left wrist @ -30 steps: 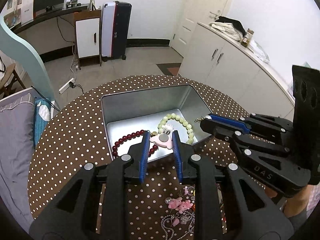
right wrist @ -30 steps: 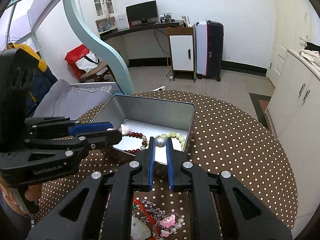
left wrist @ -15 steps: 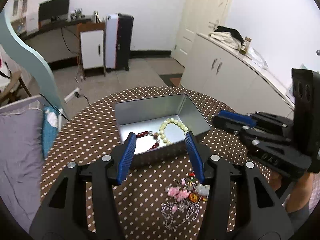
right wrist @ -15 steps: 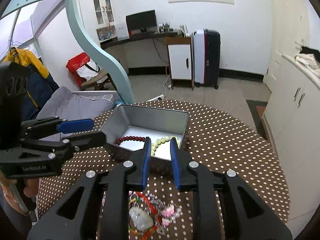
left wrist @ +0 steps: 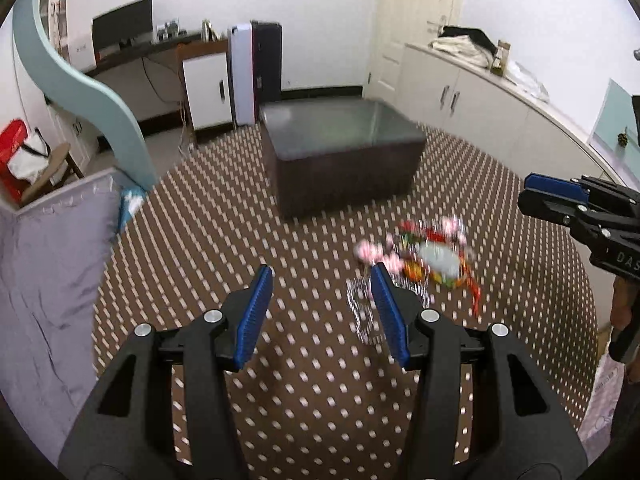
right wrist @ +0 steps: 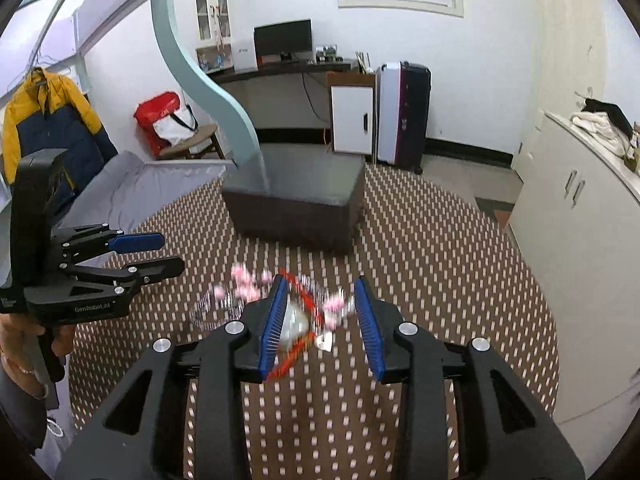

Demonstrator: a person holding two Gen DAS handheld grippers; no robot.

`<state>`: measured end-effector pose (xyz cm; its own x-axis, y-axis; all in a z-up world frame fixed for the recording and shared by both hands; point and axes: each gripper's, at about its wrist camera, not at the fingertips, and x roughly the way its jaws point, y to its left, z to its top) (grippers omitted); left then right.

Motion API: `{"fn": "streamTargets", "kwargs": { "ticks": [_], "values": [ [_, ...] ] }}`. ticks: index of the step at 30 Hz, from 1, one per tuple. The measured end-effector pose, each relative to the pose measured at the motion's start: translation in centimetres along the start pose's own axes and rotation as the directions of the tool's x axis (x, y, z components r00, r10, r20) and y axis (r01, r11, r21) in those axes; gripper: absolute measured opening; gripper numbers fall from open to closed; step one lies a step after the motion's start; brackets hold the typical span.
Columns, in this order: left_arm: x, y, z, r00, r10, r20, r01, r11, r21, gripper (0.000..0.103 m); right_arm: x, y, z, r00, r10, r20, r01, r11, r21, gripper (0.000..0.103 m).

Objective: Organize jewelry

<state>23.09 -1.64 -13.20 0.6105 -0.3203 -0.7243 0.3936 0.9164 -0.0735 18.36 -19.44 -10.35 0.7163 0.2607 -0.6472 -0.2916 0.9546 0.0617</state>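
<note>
Right wrist view: both tools gape empty over a blurred pink-red jewelry heap (right wrist: 296, 304) on the dotted cloth (right wrist: 440, 264).

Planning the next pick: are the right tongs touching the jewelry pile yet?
Cannot tell. In the right wrist view the open right tongs frame the jewelry pile, which shows between them, but motion blur hides any contact or gap.

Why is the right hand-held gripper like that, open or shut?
Open. The right hand-held gripper has its blue fingers spread wide apart above the blurred jewelry pile, gripping nothing.
</note>
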Motion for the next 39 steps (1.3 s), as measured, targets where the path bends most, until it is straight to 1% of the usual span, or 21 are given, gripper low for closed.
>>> {"fn": "streamTargets", "kwargs": {
  "ticks": [2, 4, 8, 11, 14, 18, 19, 22, 25, 26, 27, 31, 37, 39],
  "values": [
    [0.5, -0.1, -0.7, 1.000, -0.003, -0.016, 0.003, 1.000, -0.005, 0.051, 0.3, -0.1, -1.0, 1.000, 0.008, -0.019, -0.008, 1.000, 0.014, 0.033],
    [1.1, -0.2, -1.3, 0.999, 0.009, -0.031, -0.009, 1.000, -0.005, 0.051, 0.5, -0.2, -1.8, 0.999, 0.017, -0.033, -0.016, 1.000, 0.025, 0.034],
    [2.3, -0.8, -1.7, 0.998, 0.018, -0.055, -0.019, 1.000, -0.005, 0.051, 0.8, -0.1, -2.8, 0.998, 0.026, -0.050, -0.024, 0.999, 0.040, 0.034],
    [3.0, -1.4, -2.0, 0.997, 0.034, -0.076, -0.033, 0.999, 0.016, 0.051, 0.9, -0.3, -3.1, 0.998, 0.027, -0.056, -0.024, 0.999, 0.047, 0.035],
    [3.4, -1.9, -2.1, 0.996, 0.052, -0.076, -0.049, 0.998, 0.042, 0.051, 1.0, -0.4, -3.2, 0.998, 0.022, -0.058, -0.019, 0.999, 0.051, 0.035],
    [3.6, -1.9, -1.8, 0.996, 0.050, -0.077, -0.048, 0.998, 0.037, 0.050, 1.2, -0.2, -3.1, 0.998, 0.024, -0.058, -0.021, 0.999, 0.046, 0.036],
    [3.6, -2.0, -1.8, 0.995, 0.056, -0.077, -0.053, 0.998, 0.044, 0.048, 1.3, -0.1, -3.0, 0.998, 0.025, -0.059, -0.022, 0.999, 0.043, 0.036],
    [3.6, -2.1, -1.6, 0.995, 0.056, -0.077, -0.051, 0.996, 0.067, 0.033, 1.6, 0.0, -3.1, 0.998, 0.026, -0.062, -0.024, 0.999, 0.040, 0.036],
    [3.7, -2.3, -1.4, 0.997, 0.037, -0.072, -0.032, 0.996, 0.081, 0.009, 1.9, 0.1, -3.0, 0.997, 0.026, -0.067, -0.023, 0.999, 0.036, 0.038],
    [3.7, -2.1, -1.4, 0.997, 0.041, -0.067, -0.036, 0.997, 0.075, 0.005, 1.9, 0.1, -3.0, 0.997, 0.024, -0.069, -0.022, 0.999, 0.033, 0.038],
    [3.6, -2.0, -1.3, 0.997, 0.045, -0.060, -0.041, 0.997, 0.065, 0.005, 1.9, 0.1, -3.0, 0.997, 0.025, -0.070, -0.022, 0.999, 0.031, 0.038],
    [2.3, -0.7, -0.9, 1.000, -0.021, -0.014, 0.021, 1.000, -0.002, 0.005, 2.0, 0.3, -3.1, 0.997, 0.023, -0.073, -0.021, 0.999, 0.026, 0.038],
    [0.3, 0.8, -0.4, 0.998, -0.060, 0.025, 0.062, 0.997, -0.046, 0.005, 2.0, 1.3, -2.6, 0.997, 0.041, -0.064, -0.041, 0.999, 0.001, 0.038],
    [-0.7, 1.4, -0.5, 0.997, -0.061, 0.041, 0.063, 0.996, -0.061, 0.005, 2.2, 1.7, -2.4, 0.997, 0.044, -0.063, -0.044, 0.999, -0.009, 0.038]
  ]
}}
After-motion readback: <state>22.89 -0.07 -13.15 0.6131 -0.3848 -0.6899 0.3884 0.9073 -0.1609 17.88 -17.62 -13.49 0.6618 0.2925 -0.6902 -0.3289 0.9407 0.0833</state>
